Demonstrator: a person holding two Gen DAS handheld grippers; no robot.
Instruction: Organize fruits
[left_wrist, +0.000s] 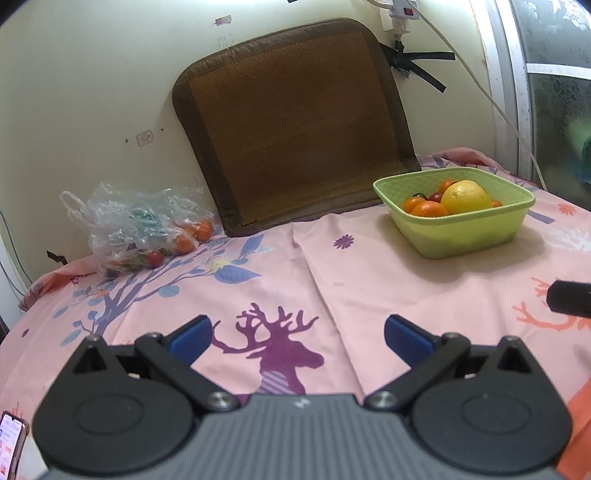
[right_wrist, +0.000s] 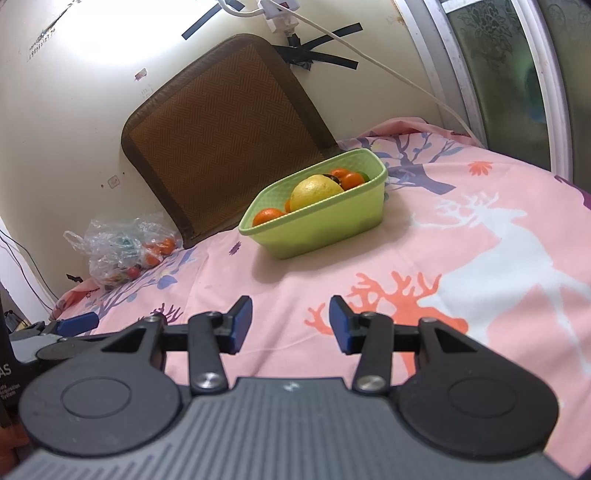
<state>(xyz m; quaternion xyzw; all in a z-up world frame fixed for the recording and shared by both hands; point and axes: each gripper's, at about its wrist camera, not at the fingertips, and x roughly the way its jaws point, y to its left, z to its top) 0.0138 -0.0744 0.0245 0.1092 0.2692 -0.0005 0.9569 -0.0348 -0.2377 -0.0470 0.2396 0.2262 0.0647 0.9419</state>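
A green basket (left_wrist: 458, 230) stands on the pink bedsheet at the right, holding a large yellow citrus (left_wrist: 466, 197), several small oranges (left_wrist: 428, 209) and a cherry tomato. It also shows in the right wrist view (right_wrist: 325, 227) with the yellow citrus (right_wrist: 314, 192). A clear plastic bag (left_wrist: 129, 229) with more small oranges and tomatoes lies at the far left by the wall; it shows in the right wrist view (right_wrist: 118, 251) too. My left gripper (left_wrist: 297, 334) is open wide and empty, low over the sheet. My right gripper (right_wrist: 290, 323) is open and empty, short of the basket.
A brown woven cushion (left_wrist: 295, 125) leans on the wall behind the basket. A white cable (left_wrist: 480, 88) hangs down the wall at the right by a window frame. A phone (left_wrist: 11, 443) lies at the near left edge. The other gripper's tip (left_wrist: 569, 297) shows at right.
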